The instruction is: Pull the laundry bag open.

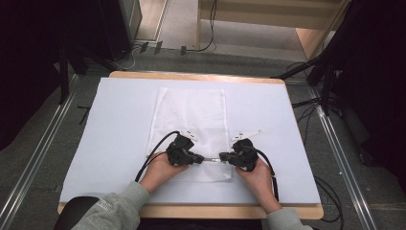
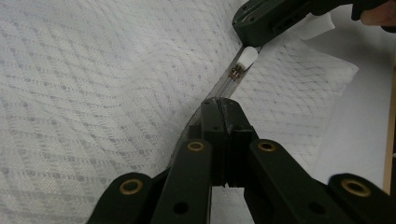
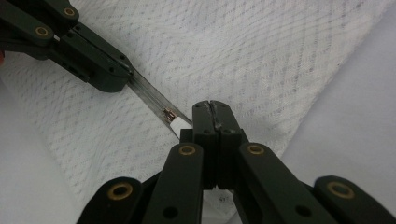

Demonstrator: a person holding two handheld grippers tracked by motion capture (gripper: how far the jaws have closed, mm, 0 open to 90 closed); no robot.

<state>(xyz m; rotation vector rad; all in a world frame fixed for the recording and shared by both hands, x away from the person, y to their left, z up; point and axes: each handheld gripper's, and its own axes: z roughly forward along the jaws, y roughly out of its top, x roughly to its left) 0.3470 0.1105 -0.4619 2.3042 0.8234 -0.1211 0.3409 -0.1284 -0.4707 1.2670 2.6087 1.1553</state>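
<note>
Fingers of the left gripper [image 2: 223, 112] are seen pressed fully together in the left gripper view, clamped on the zipper strip [image 2: 223, 88] that runs along the near edge of the white mesh bag [image 2: 93, 93]; whether cloth is caught with the strip cannot be told. The fingers of the right gripper [image 3: 215, 112] are likewise closed tight, and in the right gripper view they are set on the same strip just beside the white zipper pull [image 3: 179, 125], whose small copper-coloured slider is seen next to it. In the high view the two grippers are pointed at each other, tips near but apart, with the pull lying between them on the strip. The left gripper [image 1: 184, 152] is held by the left hand [image 1: 160, 172] and the right gripper [image 1: 242, 155] by the right hand [image 1: 258, 177]. The mesh bag [image 1: 191, 120] is laid flat, lengthwise away from the person, in the middle of the pale blue table cover [image 1: 110, 143], its near edge being the one gripped
</note>
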